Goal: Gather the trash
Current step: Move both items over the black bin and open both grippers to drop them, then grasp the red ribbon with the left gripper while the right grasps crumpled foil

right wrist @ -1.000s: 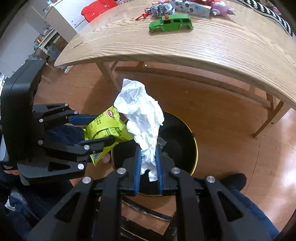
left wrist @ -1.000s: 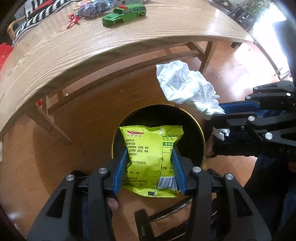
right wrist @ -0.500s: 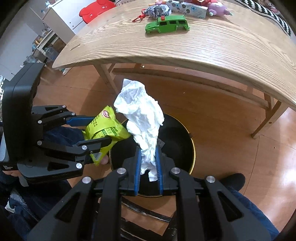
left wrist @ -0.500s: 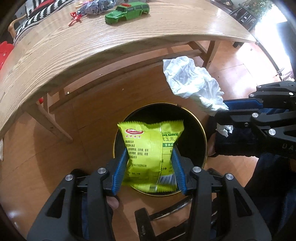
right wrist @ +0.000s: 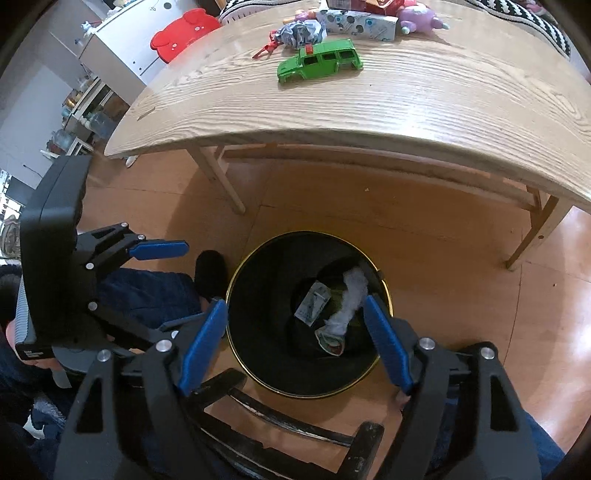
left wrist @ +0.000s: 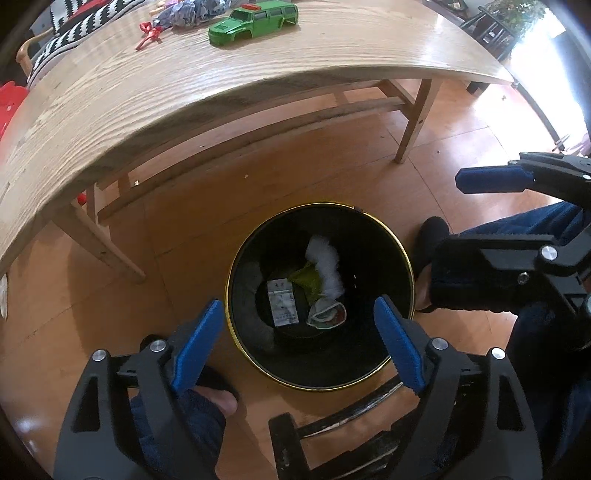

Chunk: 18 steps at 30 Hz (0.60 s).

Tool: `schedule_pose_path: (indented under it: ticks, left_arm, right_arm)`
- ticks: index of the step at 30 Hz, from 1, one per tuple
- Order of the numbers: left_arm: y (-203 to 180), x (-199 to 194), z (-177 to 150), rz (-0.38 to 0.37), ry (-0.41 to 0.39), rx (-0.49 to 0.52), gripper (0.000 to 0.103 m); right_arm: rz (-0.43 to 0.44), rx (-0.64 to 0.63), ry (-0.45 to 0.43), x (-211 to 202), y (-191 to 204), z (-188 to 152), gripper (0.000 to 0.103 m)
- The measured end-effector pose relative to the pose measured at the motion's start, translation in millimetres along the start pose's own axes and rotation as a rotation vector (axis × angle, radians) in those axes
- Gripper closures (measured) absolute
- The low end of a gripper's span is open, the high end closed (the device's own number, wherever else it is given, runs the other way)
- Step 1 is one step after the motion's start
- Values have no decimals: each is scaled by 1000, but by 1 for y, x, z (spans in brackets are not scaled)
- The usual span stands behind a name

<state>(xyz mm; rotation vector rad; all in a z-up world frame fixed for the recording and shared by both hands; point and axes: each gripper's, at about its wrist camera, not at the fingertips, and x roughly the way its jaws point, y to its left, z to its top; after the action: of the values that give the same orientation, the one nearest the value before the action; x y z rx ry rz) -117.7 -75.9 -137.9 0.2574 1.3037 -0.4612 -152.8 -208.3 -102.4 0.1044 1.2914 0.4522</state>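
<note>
We hold both grippers pointed steeply down over the black bin, which stands on the wooden floor in front of the bench, so that whatever leaves the jaws falls straight through its gold-edged rim. The left gripper has its blue pads spread wide to either side of the bin mouth, its jaws are opening, and nothing is between them. The right gripper stands the same way: its jaws are opening, wide apart and empty, framing the bin from the other side. In the left wrist view the right gripper shows at the right edge, level with the bin and well clear of it.

The trash lies at the bottom of the bin. We see a white crumpled tissue leaning across a green snack bag, which shows only as a folded patch. Beside them lies a small printed paper packet, and nearer us a crumpled wrapper with red and white print. The bin is far from full; its dark walls show all around the pile.

On the bench, well apart from the bin, sit a green toy car, a crumpled blue-grey wrapper with a red ribbon, and a dotted box. We judge the crumpled wrapper the likeliest trash left to collect; the toys we would leave where they are.
</note>
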Motion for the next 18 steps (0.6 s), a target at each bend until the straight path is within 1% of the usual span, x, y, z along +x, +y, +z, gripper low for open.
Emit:
schedule_pose_path:
  ticks: [9, 12, 14, 16, 18]
  left_arm:
    - [4, -3, 2, 7, -13, -16, 19]
    - [6, -10, 5, 6, -39, -26, 19]
    - [9, -19, 7, -1, -67, -35, 19]
    - [13, -32, 12, -6, -114, -45, 19]
    - [20, -46, 18, 9, -163, -56, 19]
  right_arm:
    - [-9, -8, -7, -1, 4, 0, 29]
    - [-12, -11, -26, -6, 4, 1, 29]
    - [-18, -12, -64, -14, 5, 5, 29]
    - [-25, -8, -111, -25, 4, 11, 29]
    - [-26, 2, -166, -40, 2, 21, 29]
